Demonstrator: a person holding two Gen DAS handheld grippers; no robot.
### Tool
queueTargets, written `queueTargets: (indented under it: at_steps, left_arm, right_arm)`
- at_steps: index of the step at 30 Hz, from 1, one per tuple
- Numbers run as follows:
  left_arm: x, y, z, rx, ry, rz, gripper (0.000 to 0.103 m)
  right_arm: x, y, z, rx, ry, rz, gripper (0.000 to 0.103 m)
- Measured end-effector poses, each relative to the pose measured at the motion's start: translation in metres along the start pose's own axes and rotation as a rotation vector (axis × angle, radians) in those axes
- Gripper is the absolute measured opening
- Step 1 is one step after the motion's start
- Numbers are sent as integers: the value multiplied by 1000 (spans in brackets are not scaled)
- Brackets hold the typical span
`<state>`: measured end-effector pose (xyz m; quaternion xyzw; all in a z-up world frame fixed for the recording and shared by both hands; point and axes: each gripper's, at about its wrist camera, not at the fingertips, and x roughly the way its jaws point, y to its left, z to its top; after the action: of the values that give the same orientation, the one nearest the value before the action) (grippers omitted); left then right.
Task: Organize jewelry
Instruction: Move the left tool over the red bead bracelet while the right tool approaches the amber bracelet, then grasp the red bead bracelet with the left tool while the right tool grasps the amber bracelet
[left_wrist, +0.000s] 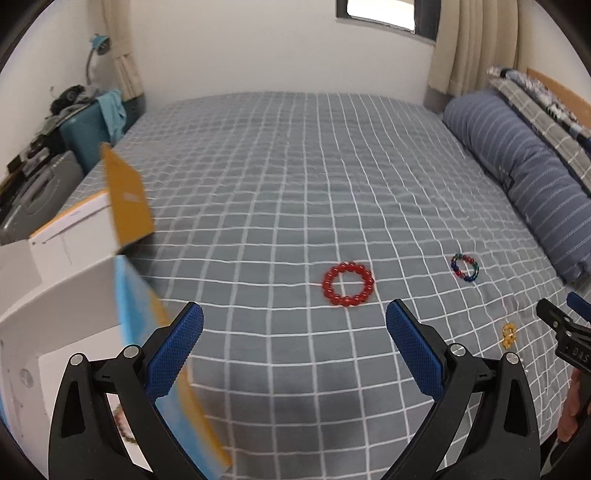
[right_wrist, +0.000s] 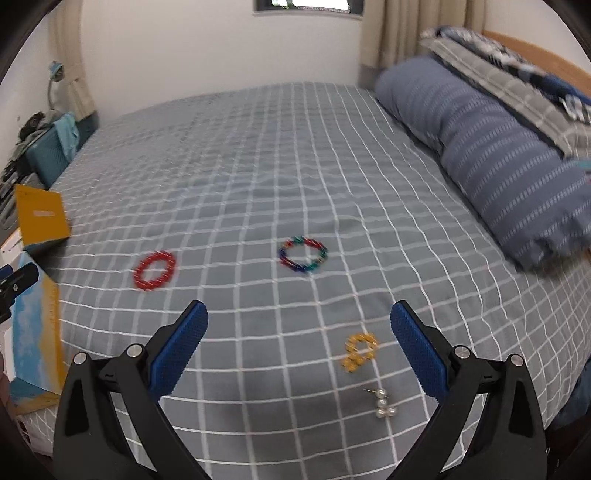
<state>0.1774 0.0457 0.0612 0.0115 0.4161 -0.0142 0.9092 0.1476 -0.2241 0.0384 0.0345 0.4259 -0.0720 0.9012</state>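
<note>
While the red bead bracelet (left_wrist: 348, 284) lies flat on the checked bed (left_wrist: 295, 166), a multicoloured bracelet (right_wrist: 303, 254) sits well to its right, with a yellow bead piece (right_wrist: 359, 351) and pearl earrings (right_wrist: 383, 404) nearer the bed's edge. Both the left gripper (left_wrist: 294, 321) and right gripper (right_wrist: 299, 321) hover with fingers spread wide, holding nothing. An open white box (left_wrist: 66, 236) stands at the left.

I read one legible marking only: the letters "DAS", cut off at the frame edge, on the black body of the right gripper (left_wrist: 569, 328) in the left wrist view. Print on the yellow box flap (right_wrist: 40, 216) is too blurred to read.
</note>
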Motion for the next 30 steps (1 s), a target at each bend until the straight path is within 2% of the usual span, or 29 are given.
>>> queueTargets:
  at_steps: [8,12,14,18,22,25,28,30]
  left_arm:
    - [66,-28,-2,28,61,11,97]
    - [102,-33,-1,4,98,11,97]
    - [120,-33,0,-12,119,15,97]
    - [151,-38,-4,7,168,54,97]
    - [176,-33,-7,-34,228,32,96]
    - [182,-31,-10,-64,235,21,97]
    - [183,-28,-8,-91,239,-20,86]
    - [183,-28,-8,-97,239,-35,68]
  right_arm:
    - [41,-28,-12,29,104,-7,95]
    - [63,-36,-17,32,167,-7,87]
    - [70,-38,-19,31,189,-9,87]
    - [87,-43,-27,43,255,4,75]
    - [100,-49,-31,70,301,9,63]
    - [111,-53,-33,93,332,15,55]
    - [118,-54,-36,108,359,19,45]
    - [120,-54,-37,108,364,17,39]
